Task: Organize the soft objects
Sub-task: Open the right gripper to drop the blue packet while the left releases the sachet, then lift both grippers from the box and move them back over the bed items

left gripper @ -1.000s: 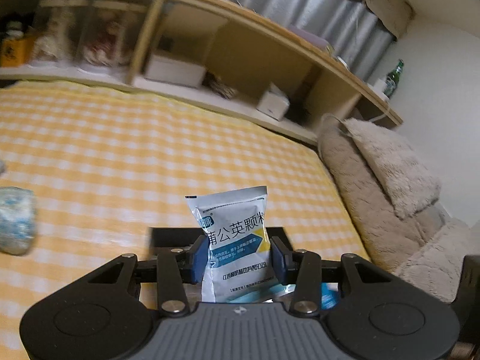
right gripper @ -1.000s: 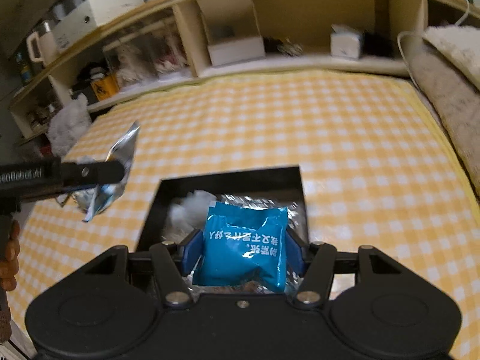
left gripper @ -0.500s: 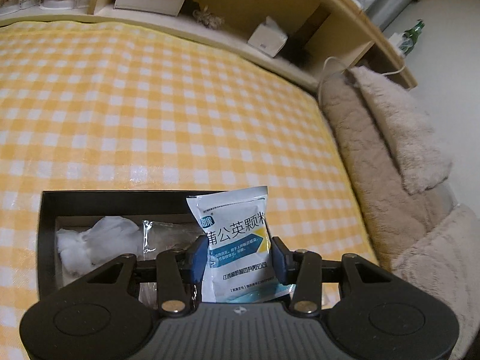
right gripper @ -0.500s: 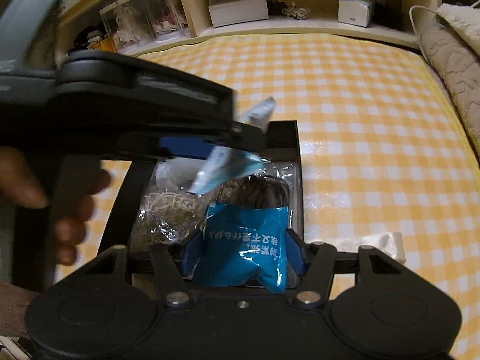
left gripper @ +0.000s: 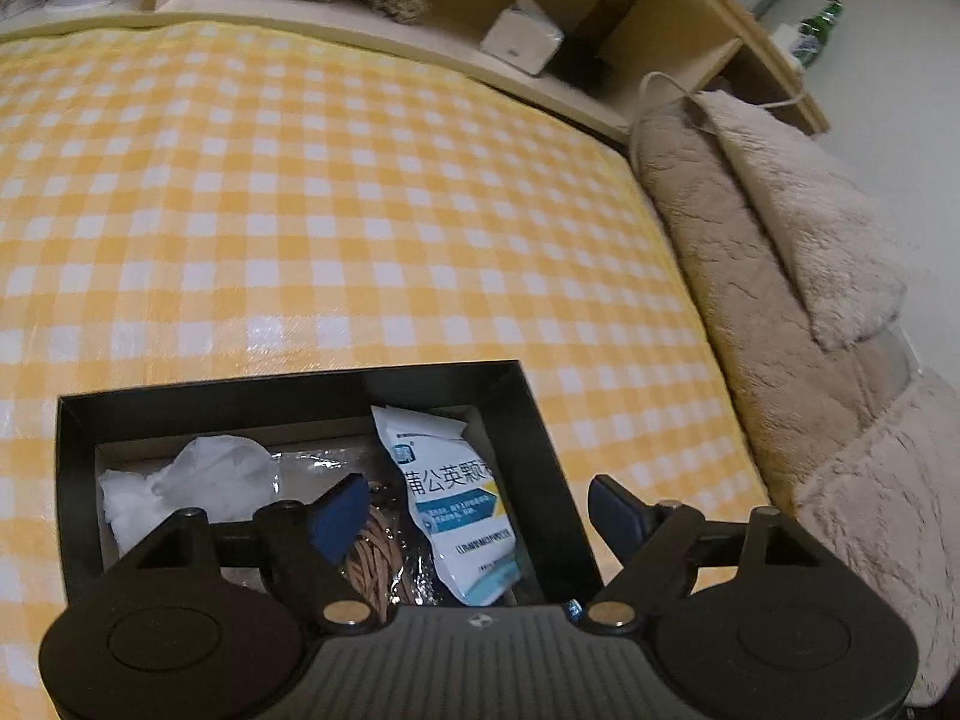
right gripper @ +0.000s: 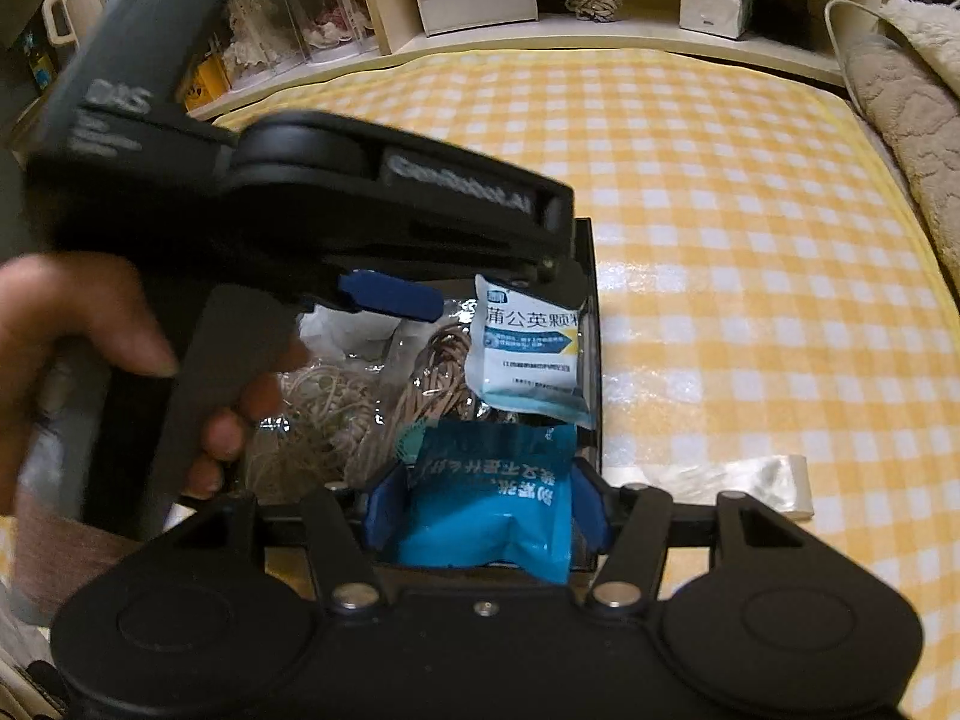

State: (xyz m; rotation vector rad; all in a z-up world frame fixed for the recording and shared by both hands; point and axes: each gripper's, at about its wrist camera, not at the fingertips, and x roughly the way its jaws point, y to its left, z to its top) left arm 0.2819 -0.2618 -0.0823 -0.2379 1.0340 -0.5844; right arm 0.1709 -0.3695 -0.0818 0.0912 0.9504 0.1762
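1. Left wrist view: left gripper (left gripper: 477, 510) jaws opening, pads clear of everything, nothing pinched. The white sachet (left gripper: 456, 498) lies below them inside the black box (left gripper: 300, 387), leaning on its right wall. Also in the box: white crumpled bag (left gripper: 186, 480) at left, coiled cord (left gripper: 375, 564) in clear wrap. Box sits on yellow checked cloth (left gripper: 300, 192); beige cushions (left gripper: 780, 276) at right.
2. Right wrist view: right gripper (right gripper: 486, 510) clamped on a blue packet (right gripper: 489, 501), held over the box's near end. Left gripper body (right gripper: 336, 204) above the box, gripped by a hand (right gripper: 90, 330). White sachet against the right wall; rubber bands (right gripper: 318, 402) at left. Clear tape strip (right gripper: 744, 483) on the cloth, right of the box.
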